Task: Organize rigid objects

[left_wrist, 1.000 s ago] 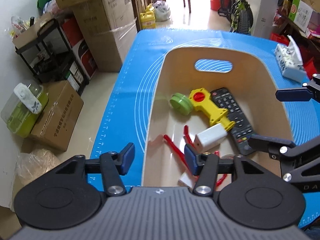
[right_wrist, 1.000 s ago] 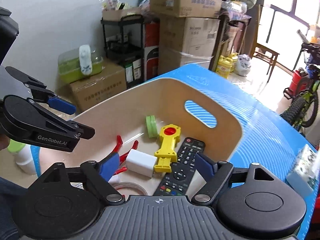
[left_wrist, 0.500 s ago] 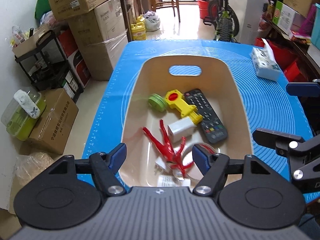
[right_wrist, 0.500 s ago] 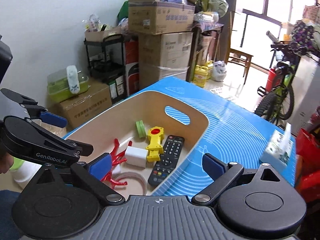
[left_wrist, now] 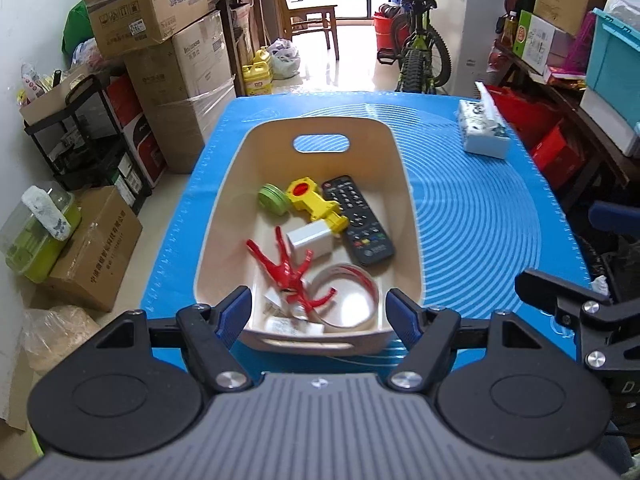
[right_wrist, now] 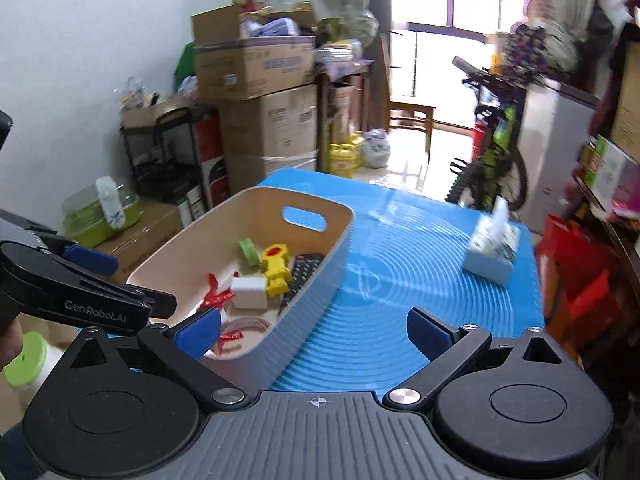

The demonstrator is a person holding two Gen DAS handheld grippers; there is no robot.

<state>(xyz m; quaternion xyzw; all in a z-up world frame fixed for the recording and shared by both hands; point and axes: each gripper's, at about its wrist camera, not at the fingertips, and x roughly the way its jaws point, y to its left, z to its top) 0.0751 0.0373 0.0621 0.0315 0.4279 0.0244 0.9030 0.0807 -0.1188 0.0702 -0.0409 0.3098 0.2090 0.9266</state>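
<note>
A beige bin point(left_wrist: 400, 184) point(right_wrist: 320, 272) sits on the blue mat point(left_wrist: 480, 216). In it lie a black remote point(left_wrist: 358, 220), a yellow toy point(left_wrist: 316, 202), a green disc point(left_wrist: 272, 198), a white block point(left_wrist: 310, 240), a red claw-shaped piece point(left_wrist: 286, 272) and a tape ring point(left_wrist: 352, 300). My left gripper point(left_wrist: 318, 312) is open and empty, above the bin's near end. My right gripper point(right_wrist: 314, 332) is open and empty, to the right of the bin's near corner.
A tissue pack point(left_wrist: 484, 132) point(right_wrist: 494, 248) lies at the mat's far right. Stacked cardboard boxes point(left_wrist: 176, 60) and a black shelf point(left_wrist: 92, 136) stand left of the table. A bicycle point(left_wrist: 420, 48) stands beyond it. Red boxes point(left_wrist: 552, 140) sit to the right.
Both grippers have pulled back and up from the bin, so the whole bin now shows. The right gripper has also swung to the right over the mat. Both stayed open.
</note>
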